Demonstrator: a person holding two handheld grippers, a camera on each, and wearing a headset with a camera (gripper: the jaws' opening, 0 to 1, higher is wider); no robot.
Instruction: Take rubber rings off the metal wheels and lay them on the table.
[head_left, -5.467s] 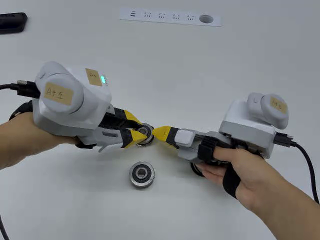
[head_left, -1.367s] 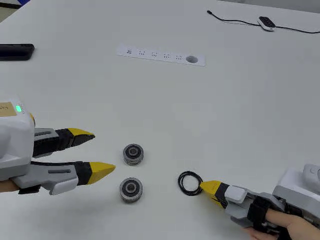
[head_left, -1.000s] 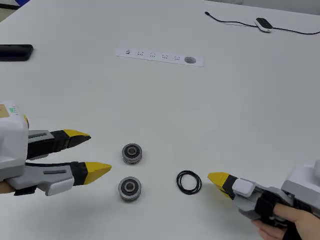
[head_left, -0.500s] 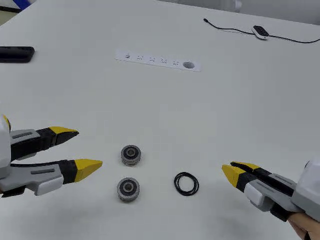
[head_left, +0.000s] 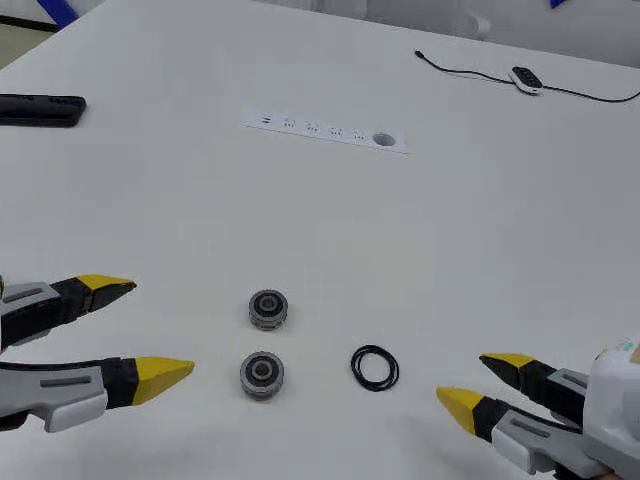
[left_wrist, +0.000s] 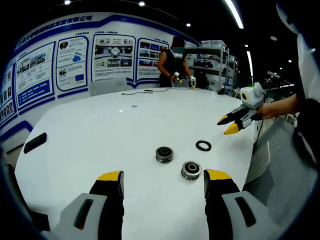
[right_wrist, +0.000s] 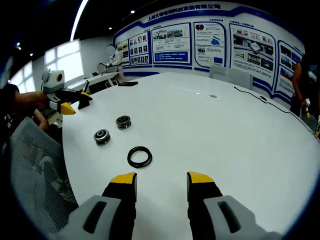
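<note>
**Both hands empty, next pull lies leftward**

The rings (head_left: 374, 367) lie flat on the table (head_left: 450, 220) as a thin black loop; whether one or two stacked, I cannot tell. Left of the rings lies the near wheel (head_left: 262, 374), with the far wheel (head_left: 268, 309) just behind it, both flat with bores up. Whether either carries rubber is too small to tell.

The left gripper (head_left: 160, 328) hangs left of the rings, past the pair, jaws spread wide on nothing, tips aimed at them. The right gripper (head_left: 462, 378) hangs right of the rings, close by, jaws parted and empty. By my reading the left gripper is the nearer one to steady a wheel, while the right gripper must cross over the rings.

The table is white, smooth and bare around the rings. A power strip (head_left: 325, 132) lies well beyond them. Posters (left_wrist: 115, 52) line the wall, and a person (left_wrist: 172, 62) stands at the far edge.
</note>
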